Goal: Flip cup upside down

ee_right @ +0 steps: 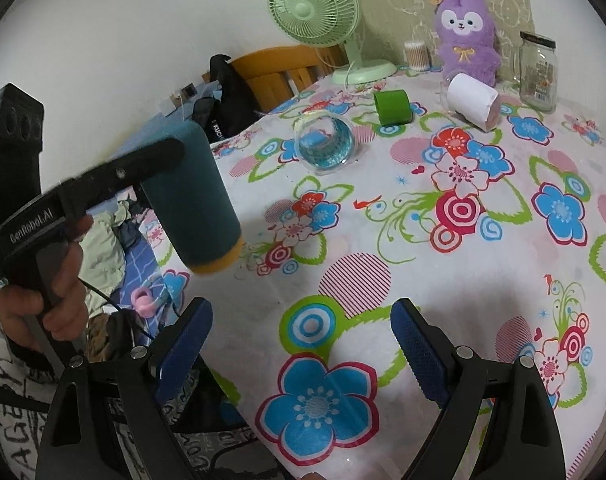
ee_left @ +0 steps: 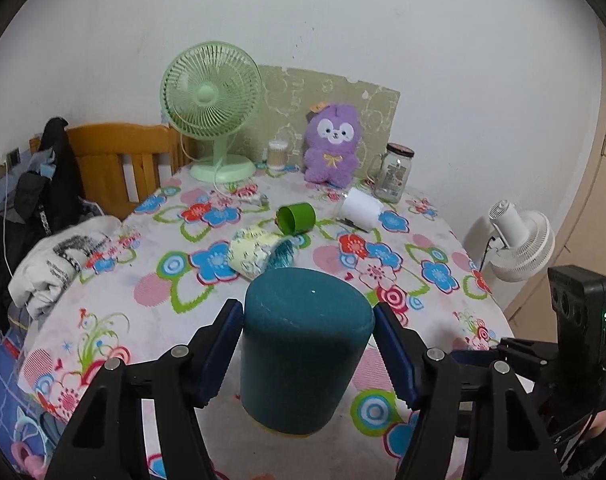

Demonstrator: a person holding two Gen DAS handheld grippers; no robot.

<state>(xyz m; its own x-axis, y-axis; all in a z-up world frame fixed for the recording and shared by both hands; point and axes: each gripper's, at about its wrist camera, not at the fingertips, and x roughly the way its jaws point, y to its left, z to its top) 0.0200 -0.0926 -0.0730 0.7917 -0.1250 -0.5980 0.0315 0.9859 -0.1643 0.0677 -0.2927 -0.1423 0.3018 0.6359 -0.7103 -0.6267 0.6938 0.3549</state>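
Note:
A dark teal cup (ee_left: 305, 350) with a yellow rim is held upside down, base up, between the blue pads of my left gripper (ee_left: 307, 354). In the right wrist view the same cup (ee_right: 201, 200) hangs tilted, rim down, at the table's left edge; whether the rim touches the cloth is unclear. My right gripper (ee_right: 301, 354) is open and empty above the flowered tablecloth (ee_right: 443, 240) near the front edge.
Lying on their sides on the cloth are a clear patterned cup (ee_right: 327, 144), a green cup (ee_right: 391, 106) and a white cup (ee_right: 473, 100). At the back stand a green fan (ee_left: 211, 108), a purple plush (ee_left: 333, 144), a glass jar (ee_left: 395, 172). A bed with clothes (ee_left: 59, 256) lies left.

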